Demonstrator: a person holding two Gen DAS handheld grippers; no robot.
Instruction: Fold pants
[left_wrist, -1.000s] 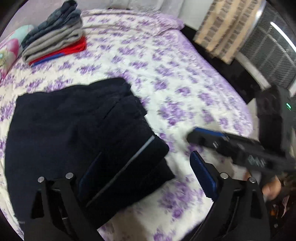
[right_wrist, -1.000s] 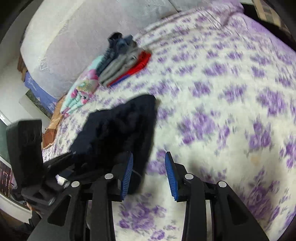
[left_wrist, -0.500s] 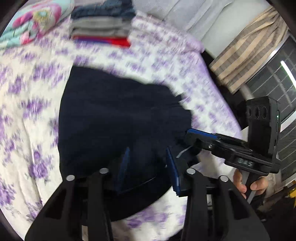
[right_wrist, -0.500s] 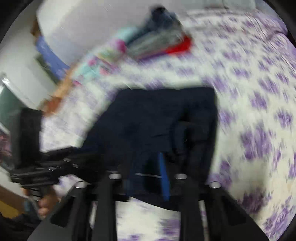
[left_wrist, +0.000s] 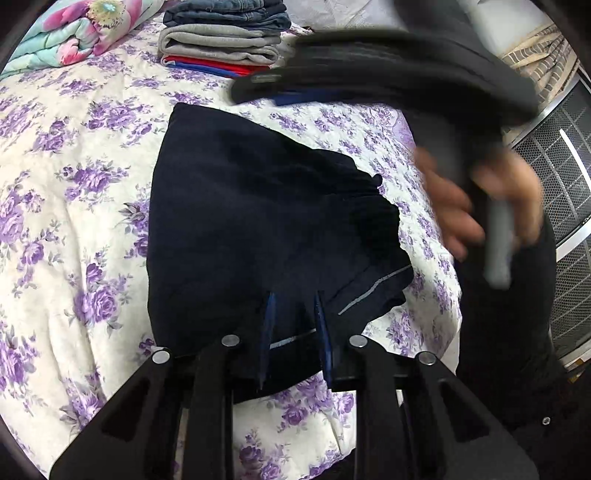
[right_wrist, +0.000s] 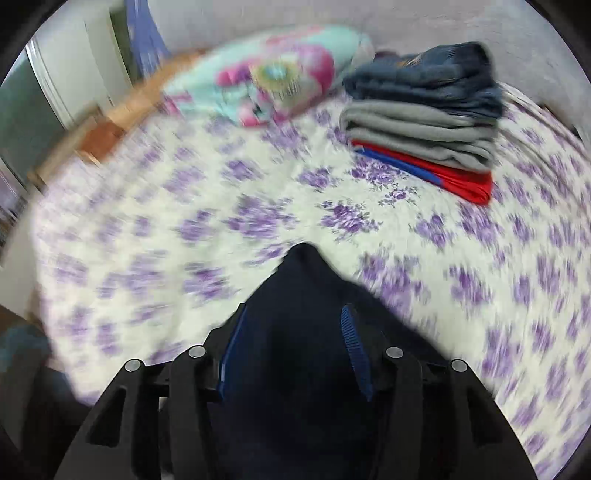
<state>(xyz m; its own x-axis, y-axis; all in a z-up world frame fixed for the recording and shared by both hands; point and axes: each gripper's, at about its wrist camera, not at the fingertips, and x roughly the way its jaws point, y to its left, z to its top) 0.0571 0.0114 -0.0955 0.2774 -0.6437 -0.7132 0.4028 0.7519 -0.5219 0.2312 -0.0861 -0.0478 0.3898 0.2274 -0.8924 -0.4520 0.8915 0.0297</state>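
Observation:
The folded dark navy pants lie on the purple-flowered bedspread. A thin grey stripe shows at their near right corner. My left gripper is shut on the pants' near edge, with cloth between its blue pads. My right gripper sits over the dark pants, its jaws fairly wide with cloth between them; whether it grips is unclear. In the left wrist view the right gripper passes blurred above the pants, held by a hand.
A stack of folded clothes, blue, grey and red, sits at the far side of the bed and also shows in the right wrist view. A floral pillow lies left of it. A window grille is at right.
Both grippers moved onto the pants' near edge. The left closed on the cloth. The right gripper swung up and across over the pants, and its view now faces the clothes stack.

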